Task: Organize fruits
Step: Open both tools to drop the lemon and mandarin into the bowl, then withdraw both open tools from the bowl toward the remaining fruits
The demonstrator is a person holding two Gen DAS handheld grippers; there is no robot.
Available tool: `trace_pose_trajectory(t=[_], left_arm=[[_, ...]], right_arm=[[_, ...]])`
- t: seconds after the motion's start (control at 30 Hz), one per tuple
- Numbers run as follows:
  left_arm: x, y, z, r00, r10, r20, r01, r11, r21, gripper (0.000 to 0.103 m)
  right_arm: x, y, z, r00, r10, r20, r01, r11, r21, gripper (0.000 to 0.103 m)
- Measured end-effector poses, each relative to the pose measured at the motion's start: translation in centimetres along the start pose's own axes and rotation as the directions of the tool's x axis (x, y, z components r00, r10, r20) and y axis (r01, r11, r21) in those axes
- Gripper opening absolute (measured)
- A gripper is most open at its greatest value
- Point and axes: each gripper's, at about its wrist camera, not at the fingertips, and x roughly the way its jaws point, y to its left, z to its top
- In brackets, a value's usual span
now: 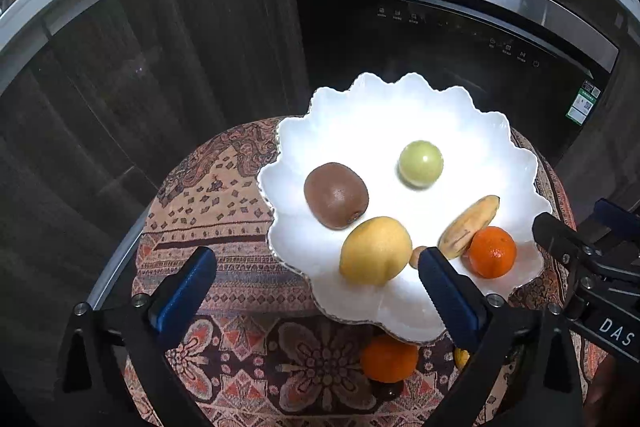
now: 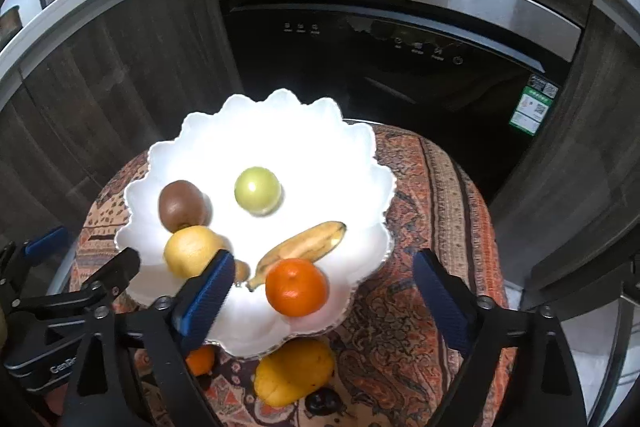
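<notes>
Hovering tools: the left gripper [image 1: 316, 291] and the right gripper [image 2: 324, 291] both hang over the near edge of the dish, fingers spread wide, nothing between them.
Dish: a white scalloped-rim ceramic plate [image 1: 360, 107] stands on a round table under a patterned red-brown cloth [image 1: 224, 195].
On the dish: a brown fuzzy kiwi [image 1: 336, 195] at the left, just behind a yellow round pear-like fruit [image 1: 375, 250]; a pale green round fruit [image 1: 421, 163] apart near the middle; a small spotted yellow banana [image 1: 470, 225] touching a bright orange mandarin [image 1: 492, 251] at the near right.
Partly hidden: a small tan fruit [image 1: 418, 255] behind the left gripper's right finger.
Off the dish: a second orange mandarin [image 1: 389, 358], a yellow-orange mango-like fruit [image 2: 294, 371] and a dark round fruit [image 2: 322, 401] lie on the cloth by the plate's near rim.
Background: a black glass-fronted appliance [image 2: 380, 67] set in dark wood cabinets.
</notes>
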Motion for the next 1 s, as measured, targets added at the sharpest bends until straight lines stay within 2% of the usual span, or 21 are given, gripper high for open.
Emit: trace_pose_trajectory(t=[1.0], left_arm=[[-8.2, -0.1, -3.2, 0.997, 0.004, 0.083, -0.003, 1.0, -0.007, 0.103]], right_arm=[[-8.6, -0.1, -2.4, 0.994, -0.026, 0.101, 0.027, 1.0, -0.008, 0.094]])
